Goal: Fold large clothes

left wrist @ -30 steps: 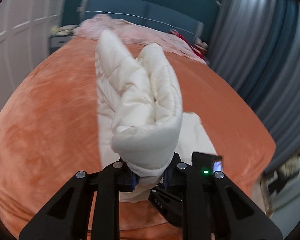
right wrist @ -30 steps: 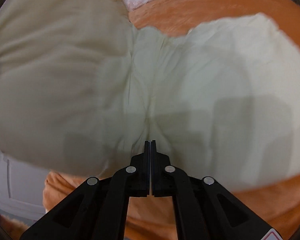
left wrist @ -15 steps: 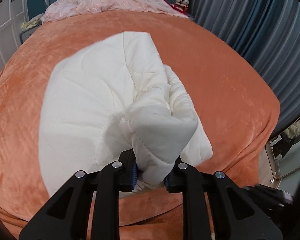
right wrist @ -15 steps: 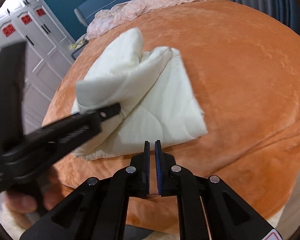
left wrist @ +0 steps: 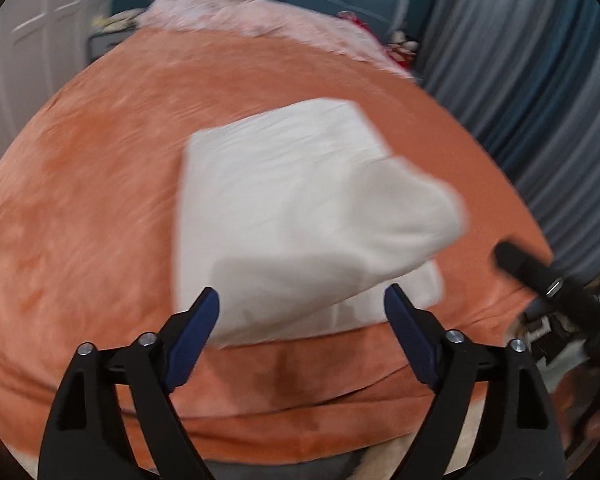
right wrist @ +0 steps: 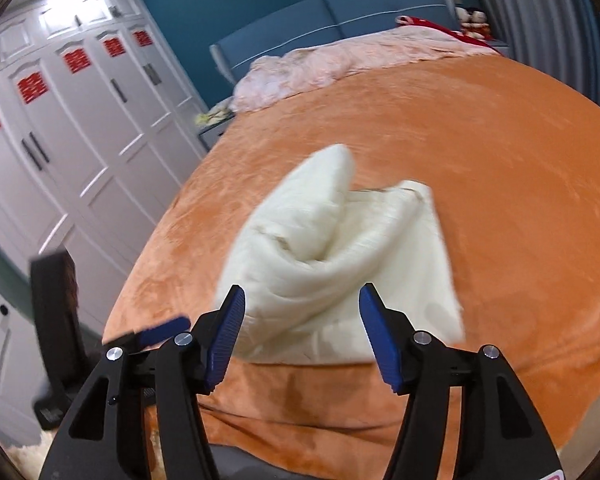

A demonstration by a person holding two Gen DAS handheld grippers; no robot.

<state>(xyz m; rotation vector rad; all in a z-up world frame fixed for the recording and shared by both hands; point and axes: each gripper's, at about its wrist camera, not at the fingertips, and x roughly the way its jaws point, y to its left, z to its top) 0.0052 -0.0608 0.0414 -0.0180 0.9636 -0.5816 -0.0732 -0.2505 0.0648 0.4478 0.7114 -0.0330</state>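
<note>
Both the left gripper (left wrist: pixel 302 308) and right gripper (right wrist: pixel 302 306) are spread wide, nothing grasped. The cream garment (right wrist: pixel 340 256) is bunched near the orange bed (right wrist: pixel 500 160) foot edge.

Red paper double-happiness signs (right wrist: pixel 76 60) mark each white wardrobe door (right wrist: pixel 112 120); no other text is legible in the room.
</note>
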